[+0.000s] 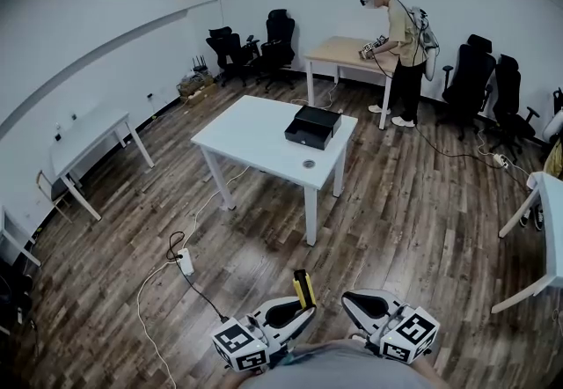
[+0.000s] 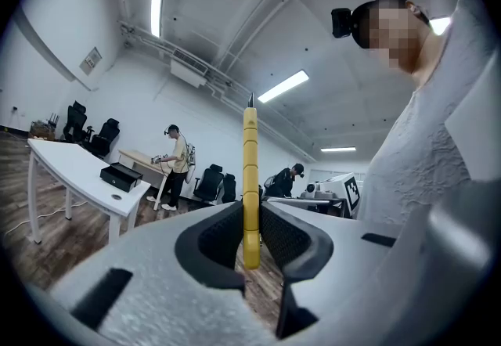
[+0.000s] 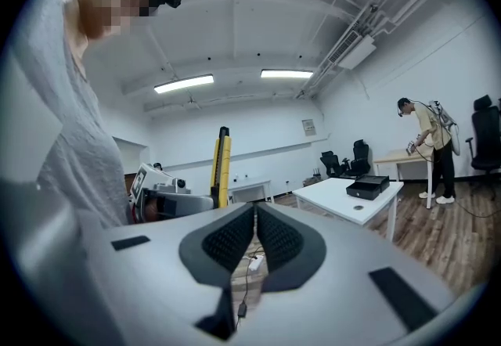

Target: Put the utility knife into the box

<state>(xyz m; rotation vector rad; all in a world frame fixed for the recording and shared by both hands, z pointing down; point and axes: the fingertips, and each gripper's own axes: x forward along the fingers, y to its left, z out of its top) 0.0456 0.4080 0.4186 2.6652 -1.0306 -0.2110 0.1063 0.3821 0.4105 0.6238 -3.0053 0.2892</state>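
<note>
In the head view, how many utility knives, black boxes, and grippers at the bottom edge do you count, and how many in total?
Utility knife: 1
Black box: 1
Grippers: 2, the left gripper and the right gripper
Total: 4

I've got open wood floor (image 1: 413, 220) between me and the white tabletop (image 1: 255, 136), so that's an easy straight run. The only low clutter is near left: a power strip (image 1: 186, 262) with cables (image 1: 141, 308) trailing over the boards. The tabletop is mostly bare on its near and left side. The black box (image 1: 313, 126) sits at the far right corner, with a small round thing (image 1: 309, 164) by the right edge. A person (image 1: 400, 53) stands far right, well apart.
</note>
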